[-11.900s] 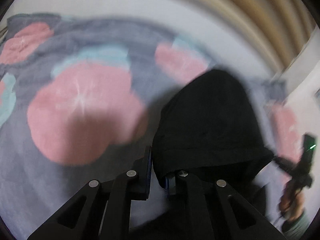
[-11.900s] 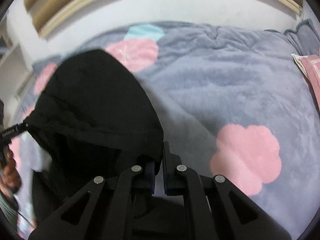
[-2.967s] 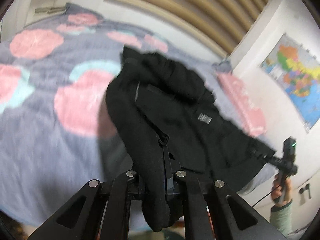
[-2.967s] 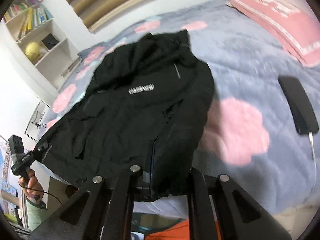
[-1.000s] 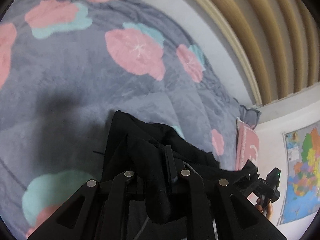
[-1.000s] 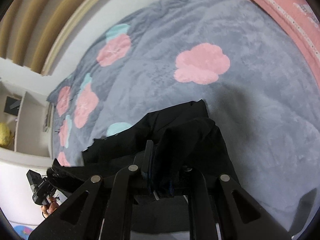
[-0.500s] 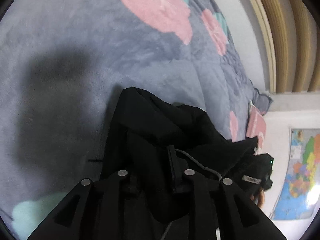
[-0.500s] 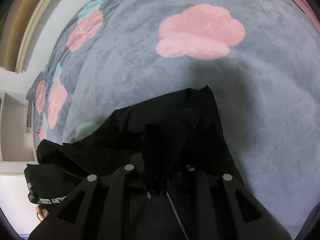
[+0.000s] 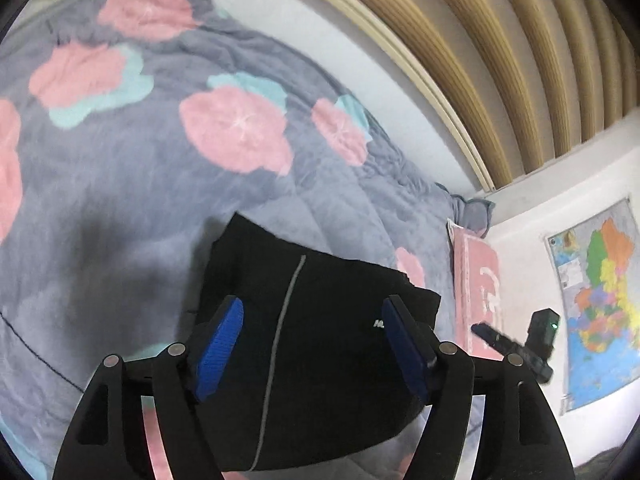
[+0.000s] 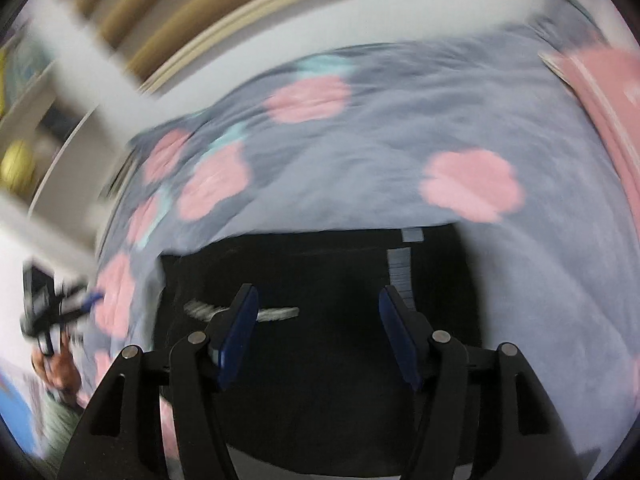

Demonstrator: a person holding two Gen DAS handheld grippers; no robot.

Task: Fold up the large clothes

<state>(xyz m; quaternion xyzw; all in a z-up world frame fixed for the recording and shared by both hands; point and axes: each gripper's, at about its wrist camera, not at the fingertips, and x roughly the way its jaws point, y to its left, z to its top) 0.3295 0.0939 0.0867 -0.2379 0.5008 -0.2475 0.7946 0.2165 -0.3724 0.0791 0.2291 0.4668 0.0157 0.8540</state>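
Note:
A black jacket (image 9: 328,344) lies folded into a flat rectangle on the grey flowered blanket (image 9: 140,184). A grey stripe runs down it. My left gripper (image 9: 310,350) is open and empty above the jacket. In the right wrist view the jacket (image 10: 320,280) fills the lower middle, with a white logo and a grey tag. My right gripper (image 10: 316,334) is open and empty over it. The right gripper also shows in the left wrist view (image 9: 516,346), and the left gripper in the right wrist view (image 10: 52,304), held in a hand.
A pink pillow (image 9: 478,292) lies at the head of the bed, also in the right wrist view (image 10: 604,92). A map (image 9: 596,308) hangs on the wall. Shelves (image 10: 24,120) stand at the left. A ribbed headboard (image 9: 500,52) runs behind the bed.
Both grippers have let go of the jacket and opened. They have pulled back, and the jacket now lies folded flat on the blanket.

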